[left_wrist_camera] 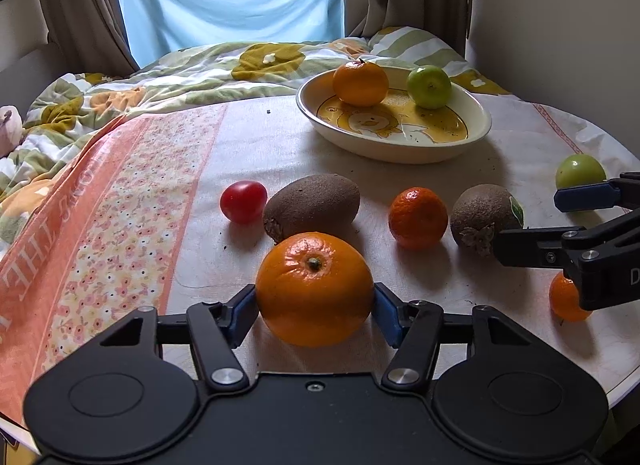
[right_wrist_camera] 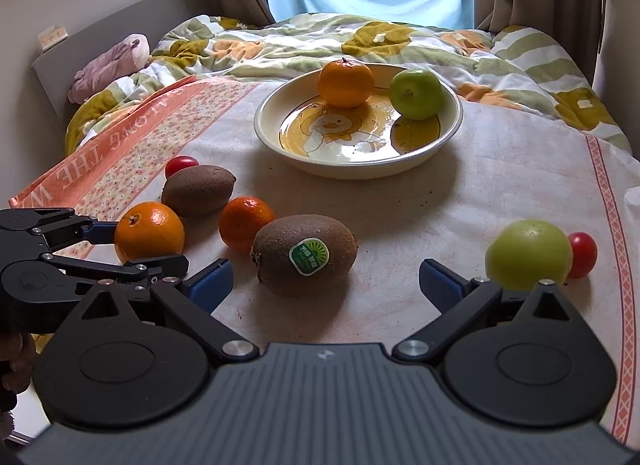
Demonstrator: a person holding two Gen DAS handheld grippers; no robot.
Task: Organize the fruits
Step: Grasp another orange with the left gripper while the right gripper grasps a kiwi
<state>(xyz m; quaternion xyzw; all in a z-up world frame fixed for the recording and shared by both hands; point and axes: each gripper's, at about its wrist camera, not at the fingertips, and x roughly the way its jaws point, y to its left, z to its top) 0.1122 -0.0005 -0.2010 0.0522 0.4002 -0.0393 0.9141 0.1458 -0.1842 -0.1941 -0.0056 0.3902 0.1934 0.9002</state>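
Left tongs [left_wrist_camera: 315, 307] clamped on an orange [left_wrist_camera: 315, 288]; right tongs [right_wrist_camera: 324, 279] spread wide, empty. Mandarin [left_wrist_camera: 568, 298] half hidden behind them; cherry tomato [right_wrist_camera: 583, 249] tucked behind green fruit [right_wrist_camera: 529, 254].

Tablecloth [right_wrist_camera: 120, 153], orange border along the left edge of the counter: white capital lettering, seen upside down, reads "ALONG THE W", cut off at both ends. Kiwi [right_wrist_camera: 304, 253] near the front edge: green sticker [right_wrist_camera: 309, 256] with a sun emblem and white characters, illegible. Right tongs body [left_wrist_camera: 612, 277]: a partial white letter "D".
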